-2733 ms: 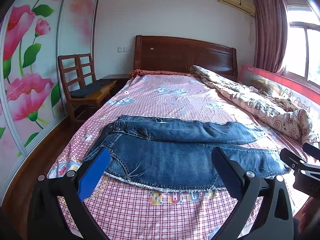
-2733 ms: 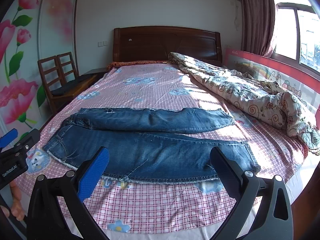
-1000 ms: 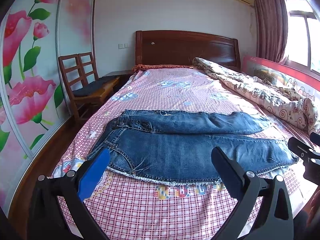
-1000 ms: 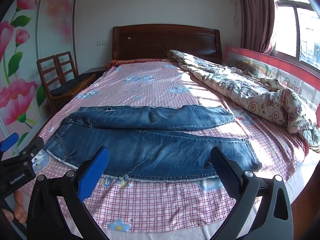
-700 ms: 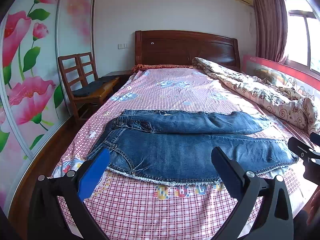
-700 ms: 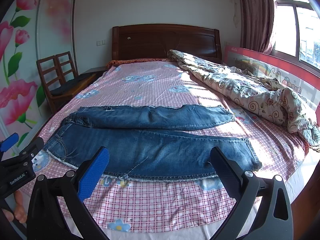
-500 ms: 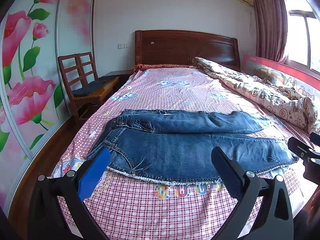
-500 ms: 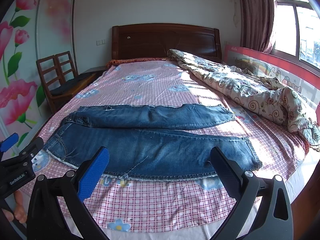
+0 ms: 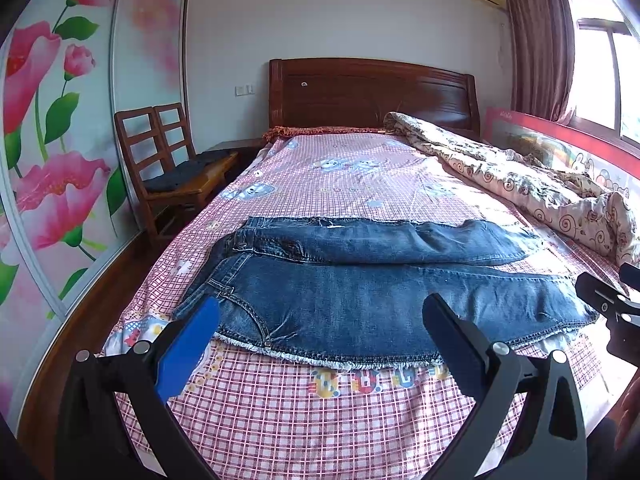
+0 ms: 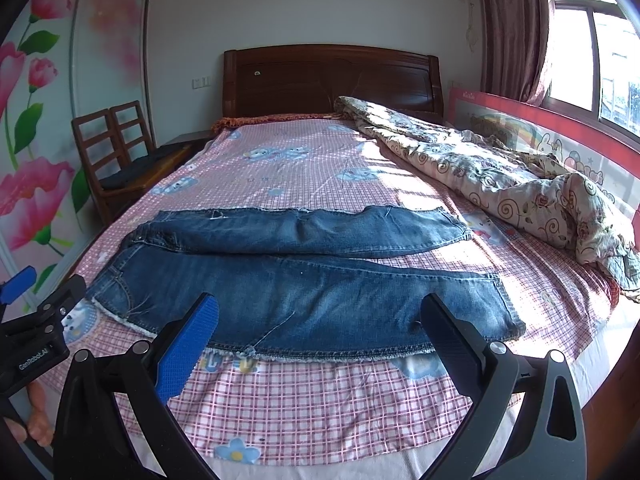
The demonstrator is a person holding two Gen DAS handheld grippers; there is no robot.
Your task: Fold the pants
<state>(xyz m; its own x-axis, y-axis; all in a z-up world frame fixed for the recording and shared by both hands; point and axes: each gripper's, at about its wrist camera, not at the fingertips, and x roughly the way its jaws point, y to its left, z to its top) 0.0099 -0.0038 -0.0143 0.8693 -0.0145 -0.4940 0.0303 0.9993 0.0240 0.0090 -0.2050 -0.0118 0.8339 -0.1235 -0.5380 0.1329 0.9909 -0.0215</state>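
Right wrist view — left gripper (image 10: 24, 300) labelled "GenRobot.AI".

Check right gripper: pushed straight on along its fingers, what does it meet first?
Likely the jeans: the open right gripper points at the near leg, with nothing between. It could dip onto the checked sheet short of the frayed edge; depth is unclear.

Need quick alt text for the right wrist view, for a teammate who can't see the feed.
Blue jeans lie spread flat across a pink checked bed, waist to the left, legs to the right, untouched. The right gripper hovers open at the near edge; the left gripper shows at far left. A crumpled floral quilt lies along the bed's right side.
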